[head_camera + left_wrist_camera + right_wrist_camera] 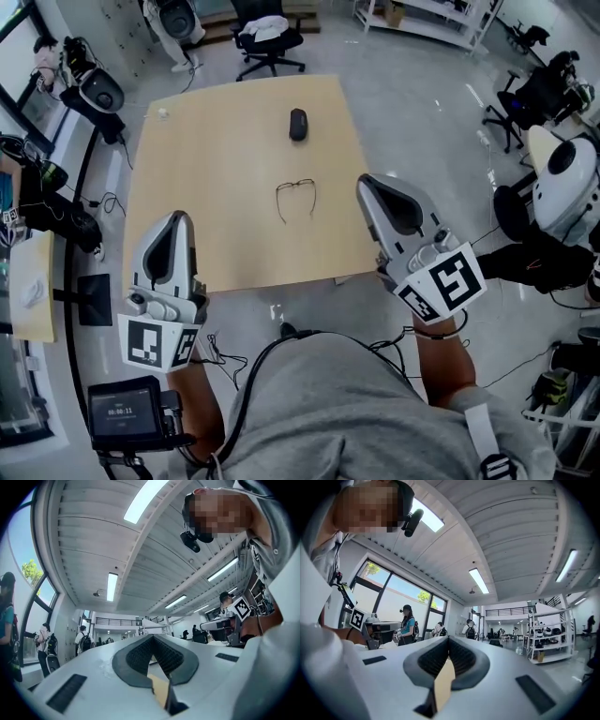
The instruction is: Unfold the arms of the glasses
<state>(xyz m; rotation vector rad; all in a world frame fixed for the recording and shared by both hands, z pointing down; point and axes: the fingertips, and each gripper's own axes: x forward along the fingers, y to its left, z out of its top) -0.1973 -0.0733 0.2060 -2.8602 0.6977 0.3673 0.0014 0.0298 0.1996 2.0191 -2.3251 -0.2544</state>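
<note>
A pair of thin dark-framed glasses [296, 198] lies in the middle of the tan table [216, 159], its arms spread toward the near edge. Both grippers are lifted off the table, close to the person's body and apart from the glasses. My left gripper [174, 221] hangs over the table's near left corner. My right gripper [372, 187] is over the near right edge. In the left gripper view the left gripper [152, 638] has its jaws closed together with nothing between them and looks at the ceiling. The right gripper [449, 640] is likewise shut and empty.
A black oval object [298, 124] lies farther back on the table, and a small white item [163, 113] sits near the far left corner. An office chair [270, 42] stands behind the table. Other people and robot stands are around the room.
</note>
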